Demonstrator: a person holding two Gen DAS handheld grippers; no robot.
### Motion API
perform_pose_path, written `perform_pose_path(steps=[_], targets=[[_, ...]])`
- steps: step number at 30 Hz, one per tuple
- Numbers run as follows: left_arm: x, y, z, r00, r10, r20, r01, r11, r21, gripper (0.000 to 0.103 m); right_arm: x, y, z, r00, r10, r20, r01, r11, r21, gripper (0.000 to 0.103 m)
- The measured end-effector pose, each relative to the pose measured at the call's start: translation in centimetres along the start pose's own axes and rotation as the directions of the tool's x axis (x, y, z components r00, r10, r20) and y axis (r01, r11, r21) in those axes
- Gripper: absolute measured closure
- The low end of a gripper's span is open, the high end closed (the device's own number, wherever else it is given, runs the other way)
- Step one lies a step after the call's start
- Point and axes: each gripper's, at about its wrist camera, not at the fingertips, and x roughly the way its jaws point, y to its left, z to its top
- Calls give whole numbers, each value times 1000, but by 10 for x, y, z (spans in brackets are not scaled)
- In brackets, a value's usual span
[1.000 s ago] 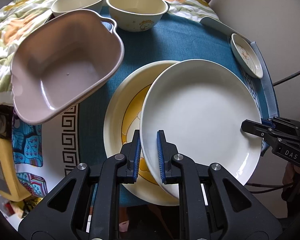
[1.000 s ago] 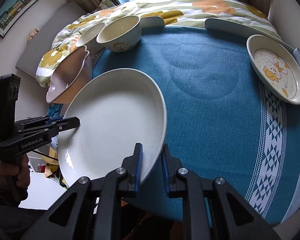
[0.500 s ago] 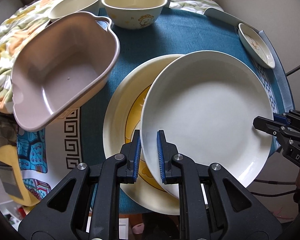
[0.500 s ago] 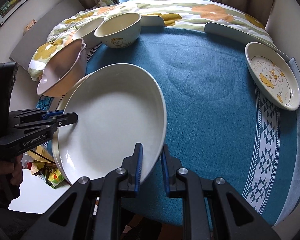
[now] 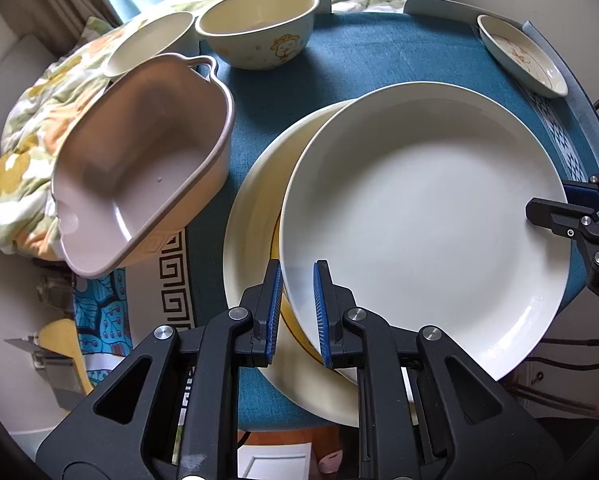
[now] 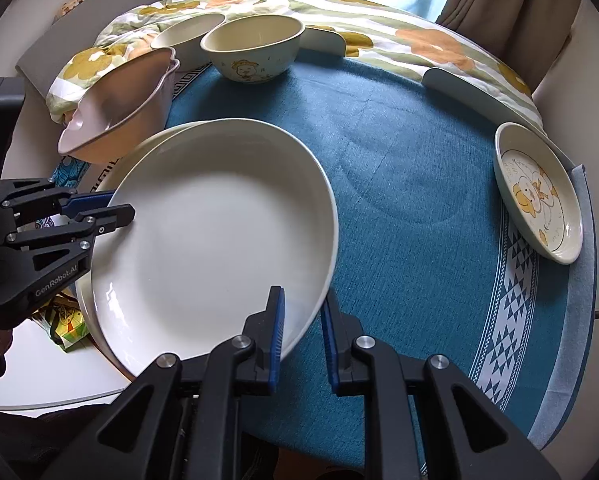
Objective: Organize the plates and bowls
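A large white plate (image 5: 427, 216) is held by both grippers over a cream plate with a yellow centre (image 5: 255, 216) on the blue tablecloth. My left gripper (image 5: 295, 300) is shut on the white plate's near rim. My right gripper (image 6: 301, 320) is shut on the opposite rim of the same white plate (image 6: 215, 232) and shows in the left wrist view (image 5: 555, 208). The white plate sits low, overlapping most of the cream plate (image 6: 167, 132).
A pink square handled dish (image 5: 139, 160) sits left of the plates, at the table edge. Two cream bowls (image 5: 259, 28) (image 5: 151, 40) stand at the back. A small duck-print plate (image 6: 539, 196) lies at the right edge. A floral cloth (image 6: 379, 32) lies behind.
Both grippers have carried the white plate leftward and lower, so it now covers more of the cream plate. Both grips are unchanged.
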Motion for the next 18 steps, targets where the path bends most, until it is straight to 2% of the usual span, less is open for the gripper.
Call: perform_pose_path(steps=[5, 18], targets=[[-2, -4, -1, 998, 68, 1, -68, 997, 33, 91, 2, 8, 3, 1000, -28, -7, 27, 998, -50, 86], [-6, -5, -6, 993, 114, 8, -114, 993, 35, 91, 7, 16, 6, 998, -52, -20, 50, 993, -104, 86]])
